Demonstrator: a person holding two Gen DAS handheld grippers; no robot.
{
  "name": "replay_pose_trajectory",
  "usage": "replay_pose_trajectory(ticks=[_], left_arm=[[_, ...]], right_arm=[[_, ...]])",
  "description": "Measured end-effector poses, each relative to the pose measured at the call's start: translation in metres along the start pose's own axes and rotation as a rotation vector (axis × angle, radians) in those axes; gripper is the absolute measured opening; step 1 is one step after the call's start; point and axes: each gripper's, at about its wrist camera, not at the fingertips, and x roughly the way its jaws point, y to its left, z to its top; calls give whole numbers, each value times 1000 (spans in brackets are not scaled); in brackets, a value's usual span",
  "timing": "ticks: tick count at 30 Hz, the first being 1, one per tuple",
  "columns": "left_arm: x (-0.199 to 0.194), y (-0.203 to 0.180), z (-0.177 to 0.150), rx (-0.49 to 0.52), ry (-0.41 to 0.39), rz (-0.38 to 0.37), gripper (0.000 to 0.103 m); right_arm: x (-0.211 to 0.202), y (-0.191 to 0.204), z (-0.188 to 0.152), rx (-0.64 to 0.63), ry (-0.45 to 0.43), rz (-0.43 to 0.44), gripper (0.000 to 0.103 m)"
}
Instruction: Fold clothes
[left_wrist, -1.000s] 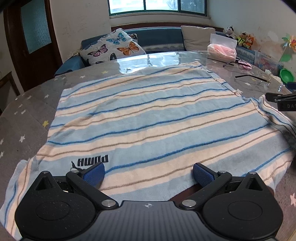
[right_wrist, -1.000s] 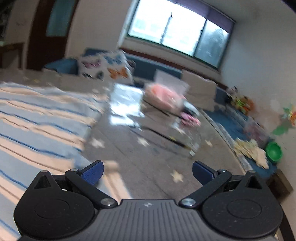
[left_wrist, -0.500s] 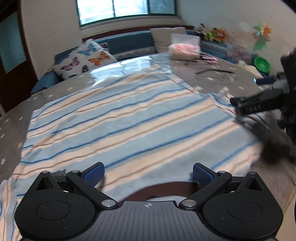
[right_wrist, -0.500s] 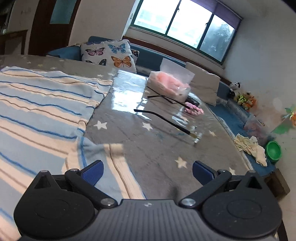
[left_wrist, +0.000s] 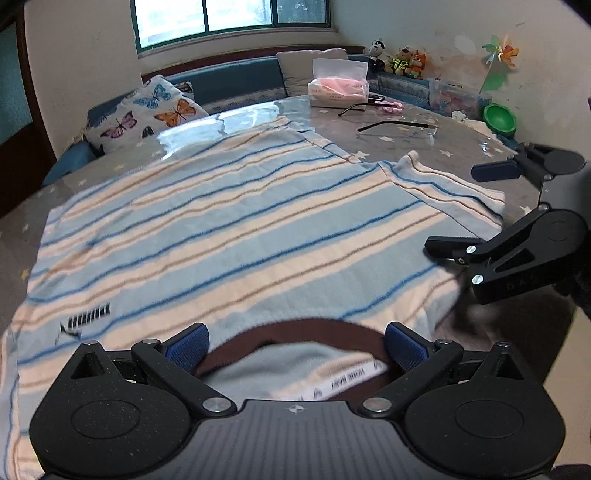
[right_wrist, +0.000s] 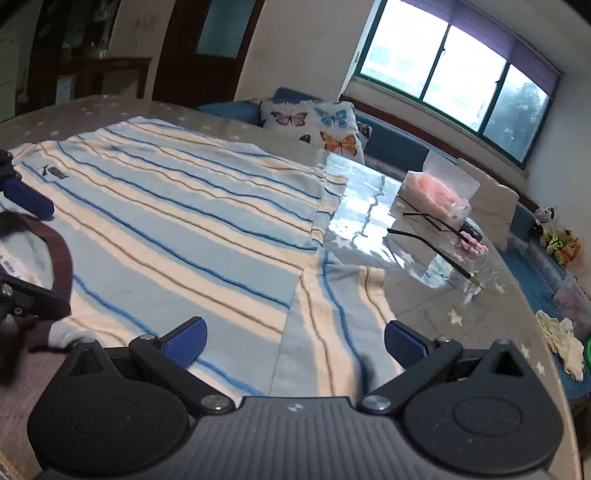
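Note:
A blue, cream and tan striped shirt (left_wrist: 229, 229) lies flat on the table, its brown collar (left_wrist: 295, 328) nearest me. My left gripper (left_wrist: 295, 345) is open, its pads on either side of the collar. My right gripper (right_wrist: 295, 341) is open over the shirt's right sleeve (right_wrist: 332, 306) and shoulder. It also shows in the left wrist view (left_wrist: 480, 206) at the right, open beside the sleeve (left_wrist: 443, 184). The left gripper's fingers (right_wrist: 26, 199) show at the left edge of the right wrist view.
The grey star-patterned table (left_wrist: 406, 144) has a glossy cover. On its far side lie a tissue pack (left_wrist: 338, 88), loose glasses arms (left_wrist: 395, 125) and a pink item (right_wrist: 472, 245). A butterfly cushion (left_wrist: 147, 114) sits on the sofa behind. A green bowl (left_wrist: 500, 118) stands at right.
My left gripper has drawn back and down to the collar, which now lies between its pads. My right gripper has swung left over the sleeve and shoulder.

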Motion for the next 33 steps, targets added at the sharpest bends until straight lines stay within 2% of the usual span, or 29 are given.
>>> replay_pose_trajectory(ticks=[3, 8, 11, 14, 19, 24, 28, 31, 33], left_arm=[[-8, 4, -5, 5, 4, -7, 103], [-27, 29, -11, -36, -19, 67, 103], [-40, 57, -13, -100, -44, 153, 103], [-48, 94, -16, -194, -60, 273, 103], [-48, 137, -31, -270, -35, 433, 103], [-51, 150, -55, -302, 13, 437, 103], [-59, 145, -67, -314, 5, 413, 103], [-61, 137, -66, -285, 17, 410, 103], [-62, 132, -60, -261, 20, 415, 103]], right_arm=[[-6, -3, -3, 18, 18, 30, 103], [-13, 0, -2, -47, 31, 24, 103], [-14, 5, 4, -40, 4, 35, 103], [-12, 11, 12, -28, -23, 59, 103], [-1, 23, 19, -20, -32, 112, 103], [-1, 28, 11, -39, -12, 156, 103], [-9, 28, 5, -56, -13, 186, 103], [-14, 31, 7, -96, -10, 189, 103], [-15, 32, 12, -78, -17, 192, 103]])
